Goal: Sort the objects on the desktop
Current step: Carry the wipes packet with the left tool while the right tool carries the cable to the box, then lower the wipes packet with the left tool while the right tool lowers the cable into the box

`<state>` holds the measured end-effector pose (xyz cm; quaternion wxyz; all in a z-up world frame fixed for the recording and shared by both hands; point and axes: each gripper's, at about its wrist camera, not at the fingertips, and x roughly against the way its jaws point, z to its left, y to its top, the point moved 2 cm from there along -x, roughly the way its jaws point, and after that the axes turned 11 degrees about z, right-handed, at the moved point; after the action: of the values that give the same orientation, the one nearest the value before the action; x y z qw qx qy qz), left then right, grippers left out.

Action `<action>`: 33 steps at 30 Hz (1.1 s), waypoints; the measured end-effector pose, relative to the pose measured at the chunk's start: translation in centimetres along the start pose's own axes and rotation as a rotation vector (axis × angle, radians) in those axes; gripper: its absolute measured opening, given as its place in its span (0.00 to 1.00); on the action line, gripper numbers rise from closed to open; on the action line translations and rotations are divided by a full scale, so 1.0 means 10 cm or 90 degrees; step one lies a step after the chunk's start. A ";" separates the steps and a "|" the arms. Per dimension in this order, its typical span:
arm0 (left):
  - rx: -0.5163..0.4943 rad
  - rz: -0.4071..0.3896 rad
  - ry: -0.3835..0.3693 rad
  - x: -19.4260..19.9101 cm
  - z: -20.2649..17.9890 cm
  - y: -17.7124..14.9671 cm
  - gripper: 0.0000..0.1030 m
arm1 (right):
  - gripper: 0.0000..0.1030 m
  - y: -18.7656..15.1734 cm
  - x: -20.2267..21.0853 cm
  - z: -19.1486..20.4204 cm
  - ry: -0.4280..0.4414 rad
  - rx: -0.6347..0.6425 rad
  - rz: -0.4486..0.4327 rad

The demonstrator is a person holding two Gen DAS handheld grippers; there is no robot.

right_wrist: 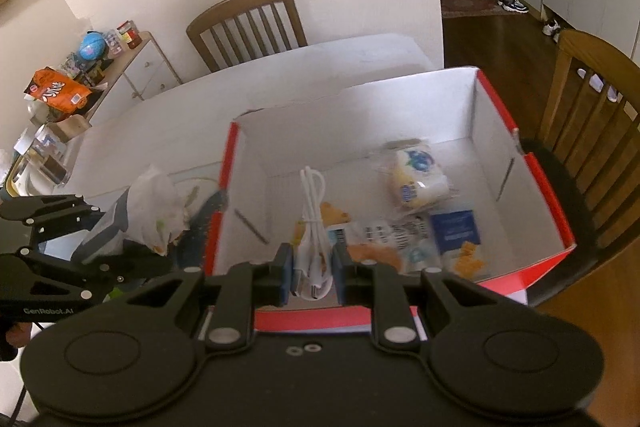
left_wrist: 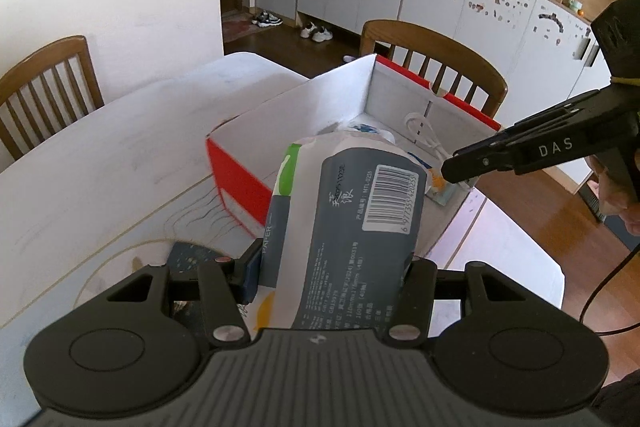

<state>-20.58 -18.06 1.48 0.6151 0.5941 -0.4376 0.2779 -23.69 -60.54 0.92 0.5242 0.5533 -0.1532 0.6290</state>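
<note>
A: Left side status?
B: left gripper is clamped on the tissue pack, barcode face up. The pack is held above the table, its far end over the near rim of the red-and-white box.
A: Right side?
B: right gripper is pinched on the coiled white cable, held over the near wall inside the box.
A: Box contents?
B: Wrapped roll, a blue card and snack packets lie on the floor. Wooden chair just beyond the right wall.
</note>
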 end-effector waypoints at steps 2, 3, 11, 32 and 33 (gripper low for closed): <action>-0.001 0.005 0.002 -0.06 -0.04 0.08 0.51 | 0.19 0.01 -0.01 -0.08 0.000 0.000 0.004; -0.003 0.008 0.001 -0.09 -0.05 0.12 0.51 | 0.19 0.02 -0.01 -0.12 0.000 -0.001 0.005; -0.017 0.024 0.007 -0.30 -0.18 0.36 0.51 | 0.19 0.06 -0.08 -0.36 0.003 -0.004 0.022; -0.113 0.132 0.043 -1.09 -0.22 1.18 0.51 | 0.19 0.20 -0.29 -0.67 0.005 0.014 0.058; -0.117 0.138 0.043 -1.13 -0.21 1.20 0.51 | 0.19 0.20 -0.31 -0.68 0.004 0.017 0.060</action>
<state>-35.74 -12.28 -2.28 0.6475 0.4752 -0.5018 0.3211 -29.45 -57.61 -3.27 0.4869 0.5502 -0.1693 0.6570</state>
